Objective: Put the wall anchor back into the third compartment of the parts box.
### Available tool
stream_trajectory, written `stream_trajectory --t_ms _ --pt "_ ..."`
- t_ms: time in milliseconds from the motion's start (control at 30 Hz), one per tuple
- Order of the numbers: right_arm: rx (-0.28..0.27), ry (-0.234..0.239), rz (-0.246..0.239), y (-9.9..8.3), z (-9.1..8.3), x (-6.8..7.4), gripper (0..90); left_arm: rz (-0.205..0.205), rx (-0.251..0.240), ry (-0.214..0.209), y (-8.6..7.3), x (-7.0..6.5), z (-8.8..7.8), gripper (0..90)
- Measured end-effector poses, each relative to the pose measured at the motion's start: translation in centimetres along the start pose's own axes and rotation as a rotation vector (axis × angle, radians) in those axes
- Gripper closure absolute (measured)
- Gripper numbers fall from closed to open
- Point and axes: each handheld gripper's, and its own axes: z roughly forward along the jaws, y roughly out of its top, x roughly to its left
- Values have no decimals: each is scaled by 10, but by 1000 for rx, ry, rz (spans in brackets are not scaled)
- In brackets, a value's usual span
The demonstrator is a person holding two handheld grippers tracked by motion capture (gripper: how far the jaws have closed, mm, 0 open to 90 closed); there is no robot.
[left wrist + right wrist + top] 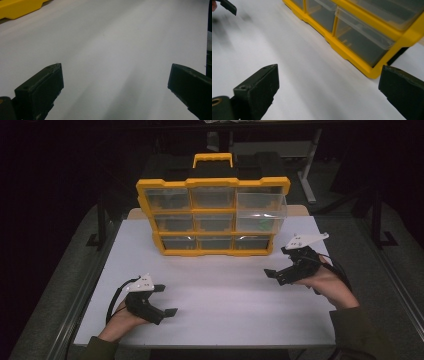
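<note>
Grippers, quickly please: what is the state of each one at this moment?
Left gripper: open, holding nothing, low over the white table.
Right gripper: open, holding nothing, in front of the yellow drawer organizer.

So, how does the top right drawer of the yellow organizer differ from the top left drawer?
The top right drawer is pulled out toward the person, while the top left drawer sits pushed in, flush with the yellow organizer. The top right drawer holds something small and green; the top left drawer looks empty. Both are clear plastic and seem about the same size.
</note>
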Motion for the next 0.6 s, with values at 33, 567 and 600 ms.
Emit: stream_trajectory --t_ms 33,567,600 --pt "3 6 16 -3 3 2 17 -1 -1 0 0 0 0 0" --pt "-5 16 56 -60 33 31 15 5 1 -5 -2 -3 -2 0" --pt "-9 16 63 -62 33 32 15 -3 -6 -4 -2 -3 -2 0"
